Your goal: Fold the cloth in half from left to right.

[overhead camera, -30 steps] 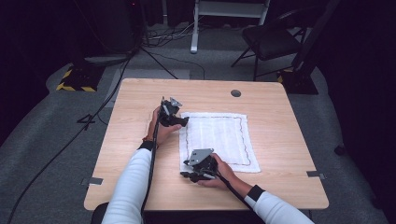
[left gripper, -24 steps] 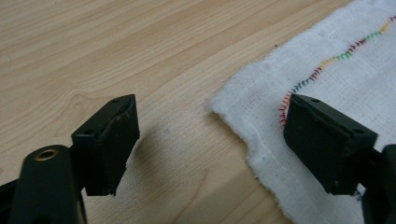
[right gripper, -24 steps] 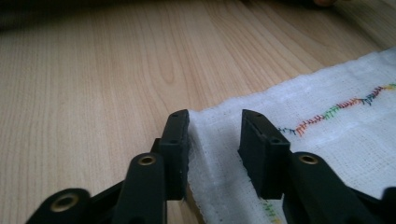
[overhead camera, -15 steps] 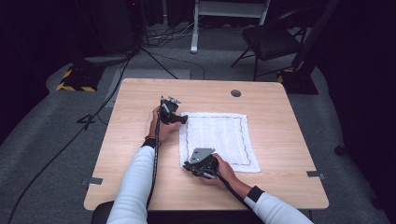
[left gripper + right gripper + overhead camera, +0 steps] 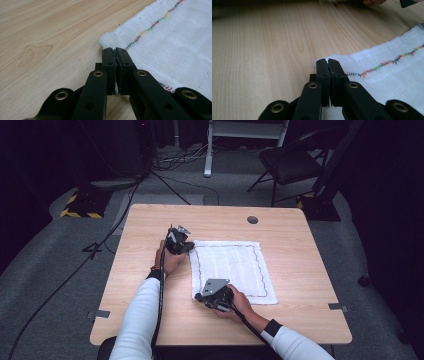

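Note:
A white cloth [image 5: 230,267] with a coloured stitched border lies flat on the wooden table [image 5: 300,255]. My left gripper [image 5: 189,247] sits at the cloth's far left corner. Its jaws have just been closing and now stand shut [image 5: 115,50] on the cloth's edge [image 5: 175,37], with a sliver of white fabric between the pads. My right gripper [image 5: 200,296] rests at the near left corner. Its jaws have also just closed, and they pinch that corner [image 5: 328,61] of the cloth [image 5: 392,75].
A round dark grommet [image 5: 252,219] sits near the table's far edge. Bare wood lies left of the cloth and on its right. Beyond the table stand a black chair [image 5: 290,165] and floor cables [image 5: 165,180].
Both hands stay at the cloth's left corners. The cloth lies as flat as before. The high view shows no clear shift.

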The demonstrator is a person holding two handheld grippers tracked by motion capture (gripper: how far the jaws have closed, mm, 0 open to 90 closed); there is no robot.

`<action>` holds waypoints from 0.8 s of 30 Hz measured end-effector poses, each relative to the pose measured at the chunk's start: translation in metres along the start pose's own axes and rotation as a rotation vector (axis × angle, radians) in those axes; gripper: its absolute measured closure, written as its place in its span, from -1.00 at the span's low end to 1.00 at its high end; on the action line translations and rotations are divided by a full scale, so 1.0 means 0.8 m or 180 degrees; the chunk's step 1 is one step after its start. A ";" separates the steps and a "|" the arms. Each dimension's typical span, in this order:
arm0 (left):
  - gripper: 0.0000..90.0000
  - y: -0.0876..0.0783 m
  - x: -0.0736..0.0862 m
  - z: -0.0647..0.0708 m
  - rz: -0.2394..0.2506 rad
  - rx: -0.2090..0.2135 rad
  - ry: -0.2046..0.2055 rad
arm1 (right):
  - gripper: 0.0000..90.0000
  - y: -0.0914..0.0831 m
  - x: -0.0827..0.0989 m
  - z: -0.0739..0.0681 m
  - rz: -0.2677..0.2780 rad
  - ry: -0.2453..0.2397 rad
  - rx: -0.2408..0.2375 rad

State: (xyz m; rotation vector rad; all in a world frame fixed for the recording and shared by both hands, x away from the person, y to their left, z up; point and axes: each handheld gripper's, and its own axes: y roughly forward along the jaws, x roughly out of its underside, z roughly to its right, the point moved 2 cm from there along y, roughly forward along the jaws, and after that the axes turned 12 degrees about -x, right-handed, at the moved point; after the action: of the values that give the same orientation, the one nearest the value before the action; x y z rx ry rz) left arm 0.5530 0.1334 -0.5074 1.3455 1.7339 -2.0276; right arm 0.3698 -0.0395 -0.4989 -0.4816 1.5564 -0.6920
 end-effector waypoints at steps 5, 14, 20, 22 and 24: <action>0.94 -0.014 0.002 -0.009 0.0001 -0.0055 0.0056 | 0.96 -0.001 -0.011 -0.006 0.0051 -0.0066 0.0003; 0.95 -0.046 0.000 -0.025 0.0184 -0.0074 0.0011 | 0.96 -0.003 -0.031 -0.014 0.0186 -0.0121 0.0018; 0.96 -0.056 -0.011 -0.018 0.0287 -0.0056 0.0093 | 0.96 -0.019 -0.039 -0.018 0.0300 -0.0136 0.0078; 0.96 -0.057 -0.016 -0.013 0.0311 -0.0072 0.0092 | 0.96 -0.023 -0.038 -0.018 0.0303 -0.0139 0.0096; 0.96 -0.056 -0.022 -0.008 0.0342 -0.0077 0.0112 | 0.96 -0.032 -0.036 -0.016 0.0314 -0.0131 0.0122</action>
State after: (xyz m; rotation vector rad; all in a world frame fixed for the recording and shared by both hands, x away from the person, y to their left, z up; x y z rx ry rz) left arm 0.5386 0.1460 -0.4625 1.4421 1.6567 -1.9313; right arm 0.3577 -0.0370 -0.4607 -0.3858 1.5151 -0.6311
